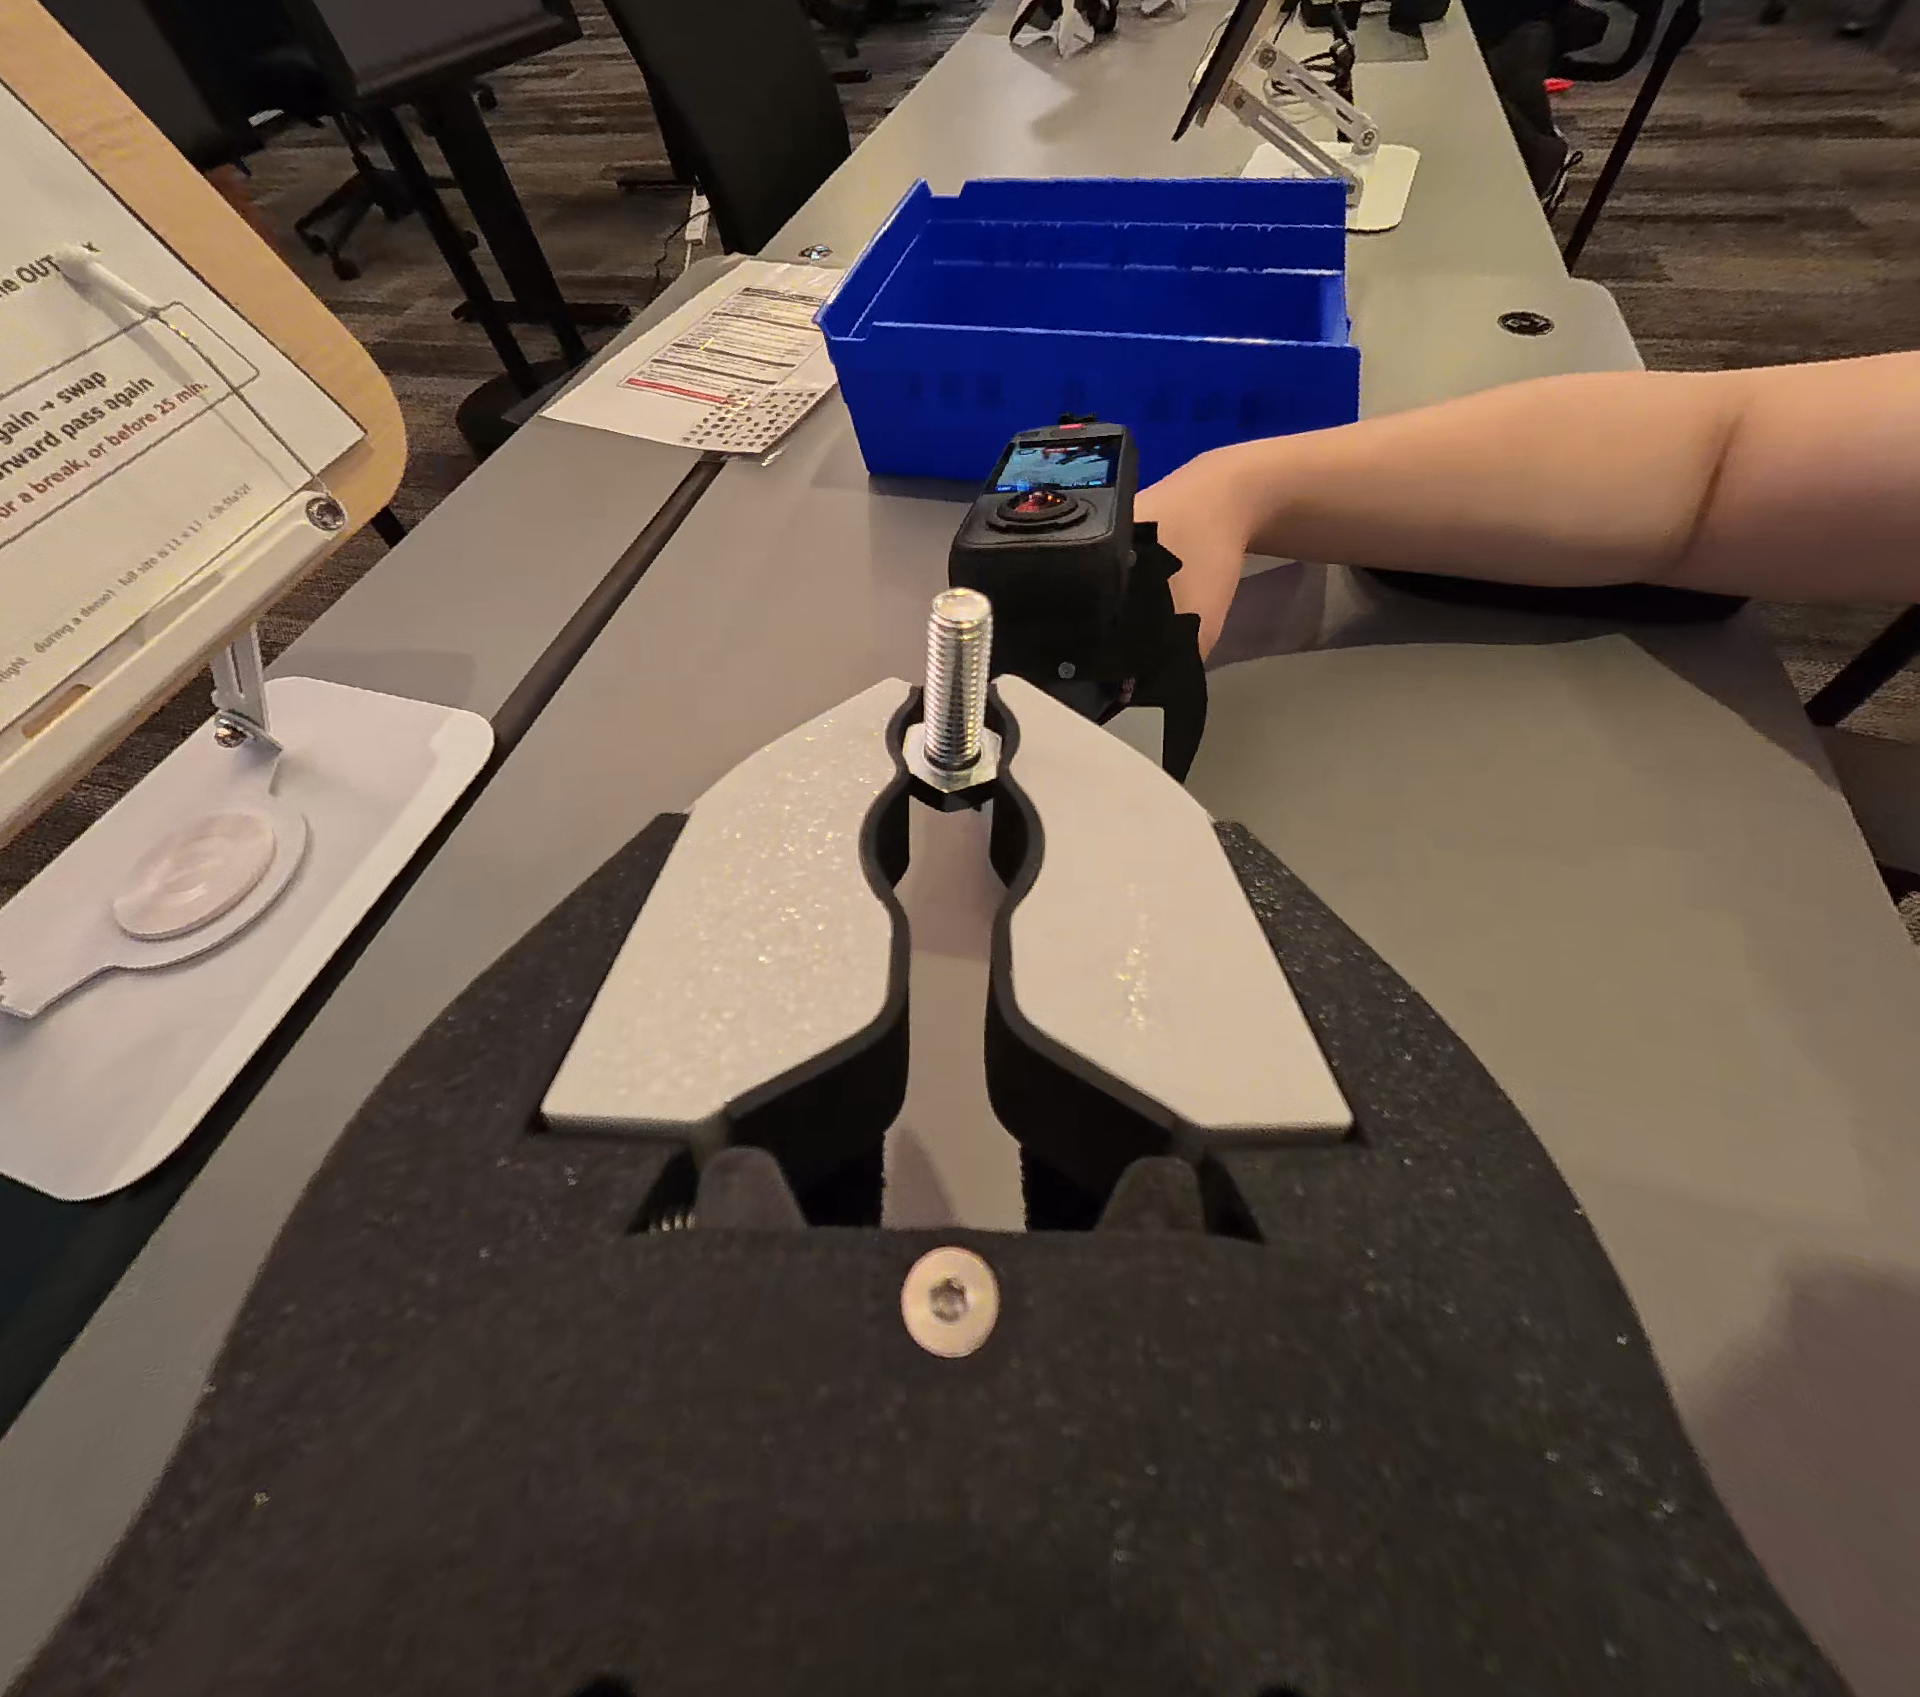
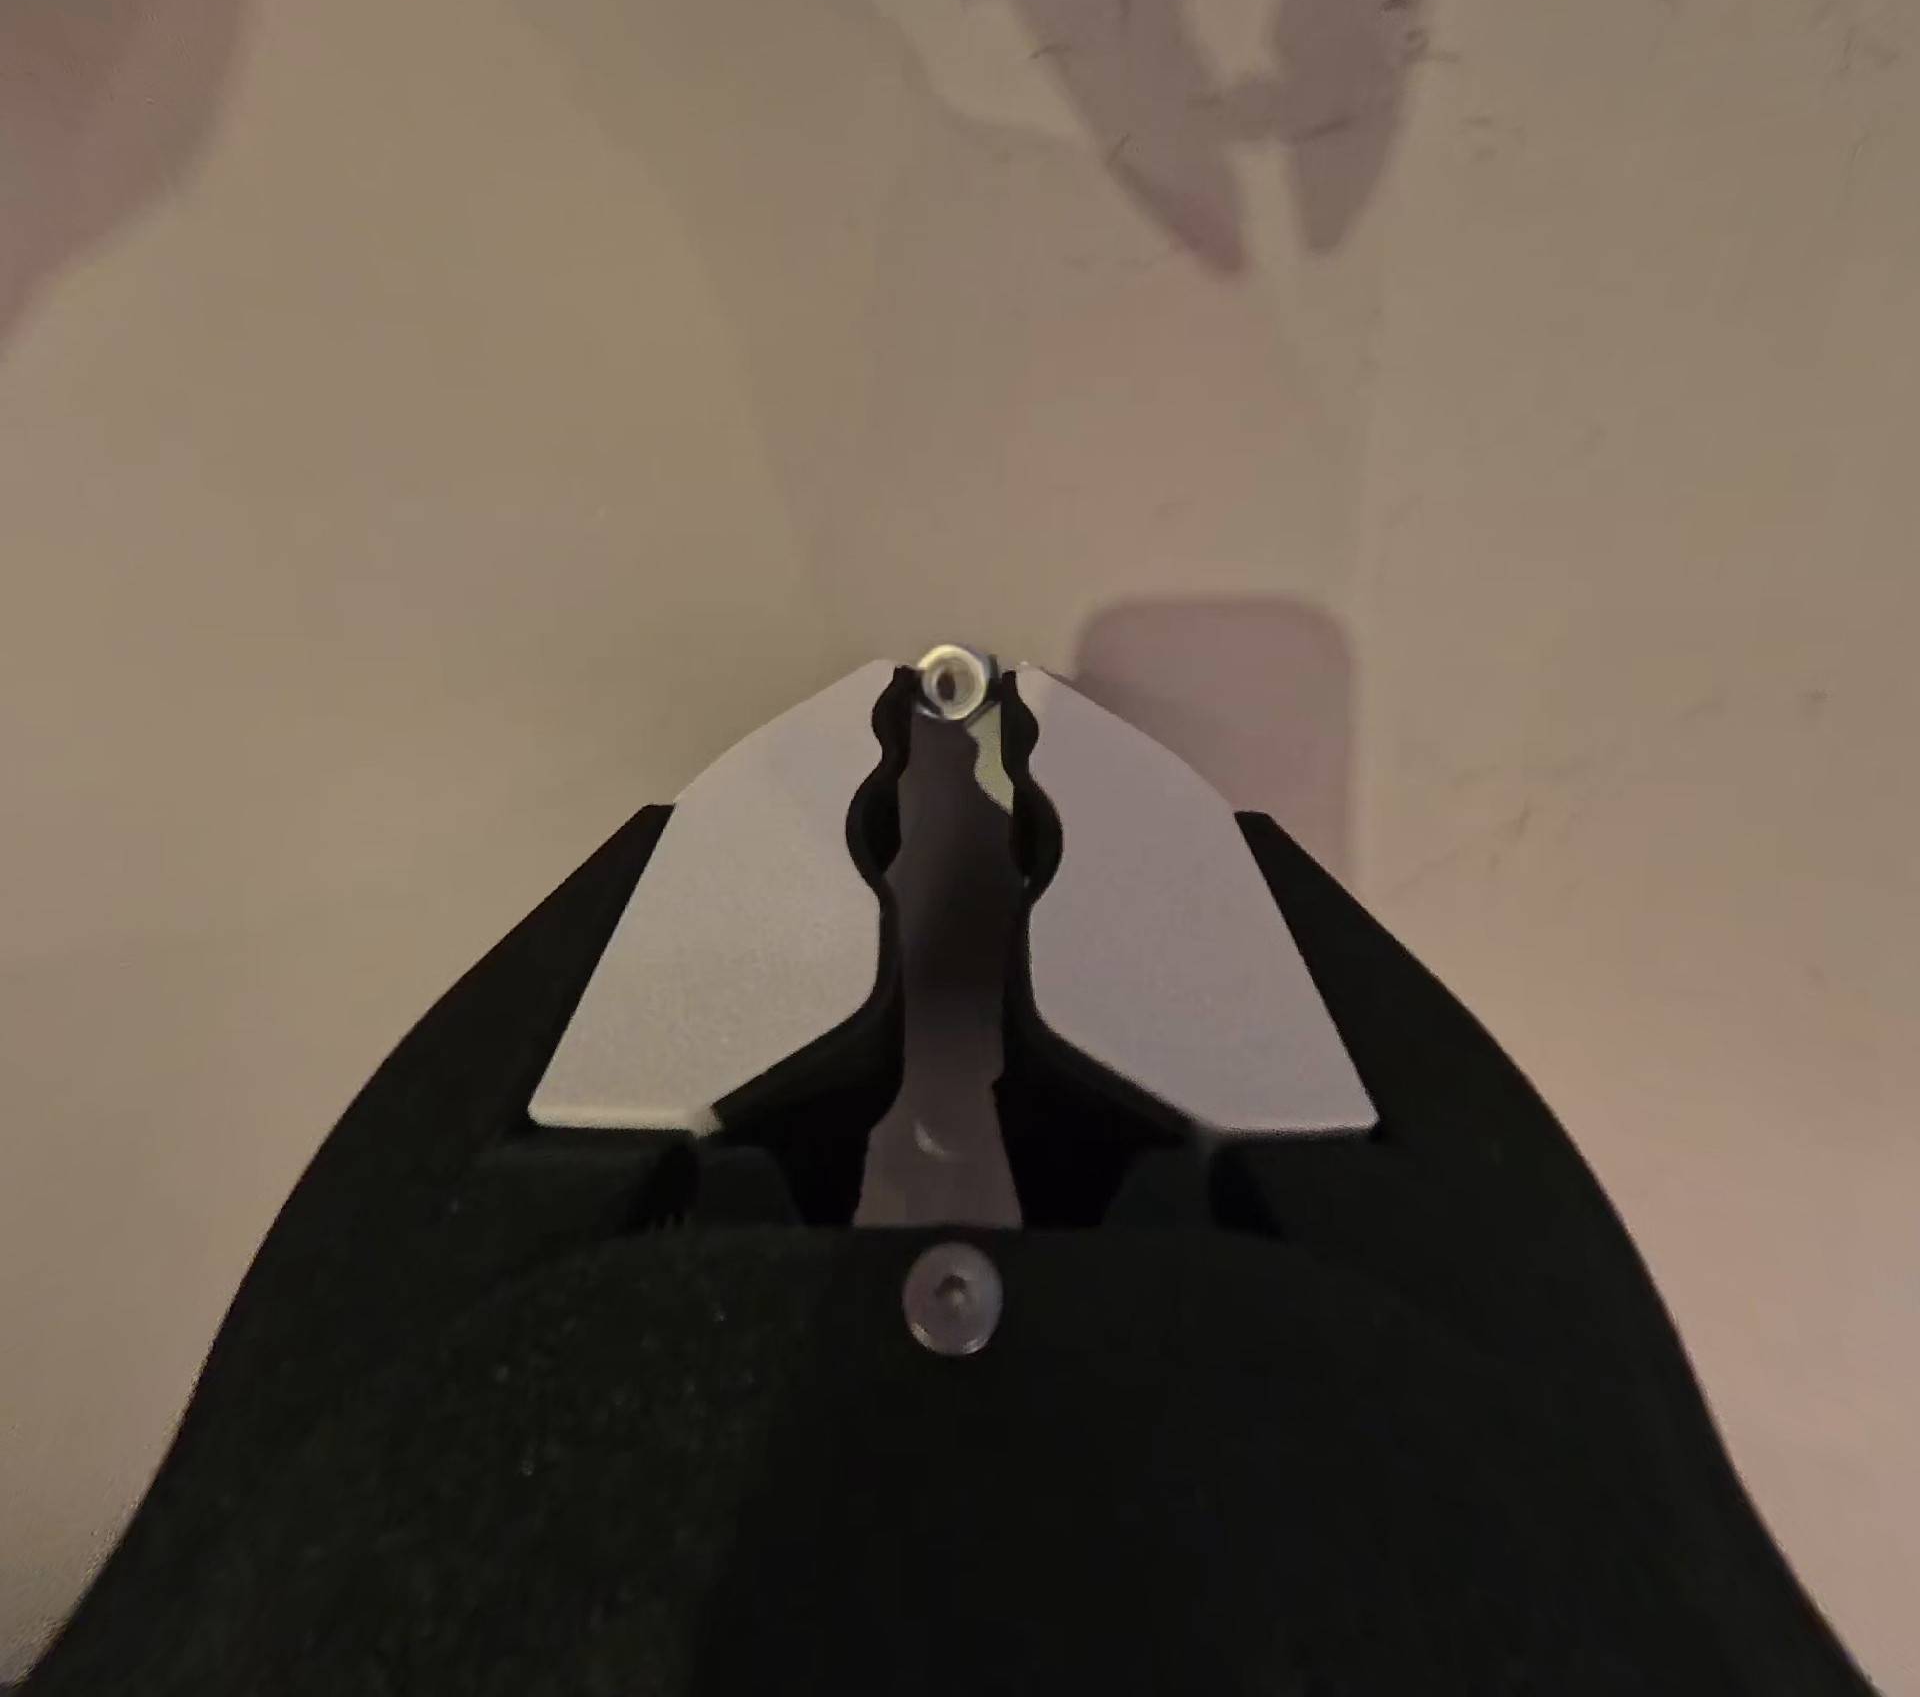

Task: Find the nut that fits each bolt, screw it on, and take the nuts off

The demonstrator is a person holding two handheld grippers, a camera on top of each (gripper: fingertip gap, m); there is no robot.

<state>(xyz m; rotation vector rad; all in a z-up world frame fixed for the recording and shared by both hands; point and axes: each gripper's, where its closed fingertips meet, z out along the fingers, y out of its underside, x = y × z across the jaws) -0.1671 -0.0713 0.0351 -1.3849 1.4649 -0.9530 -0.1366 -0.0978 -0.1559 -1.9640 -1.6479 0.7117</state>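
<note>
In the left wrist view my left gripper is shut on a silver bolt at its hex head, and the threaded shaft stands upright above the fingertips. Just behind it, the right gripper with its black camera points down at the grey table, held by a bare arm. In the right wrist view my right gripper is shut on a small silver nut at the very fingertips, close over the pale table surface. The nut's hole faces the camera.
A blue plastic bin stands on the grey table behind the grippers. A printed sheet lies left of the bin. A stand with a wooden board and white base is at the left. A tilted stand is farther back. Across from one pair of fingers to the other is roughly 20 cm.
</note>
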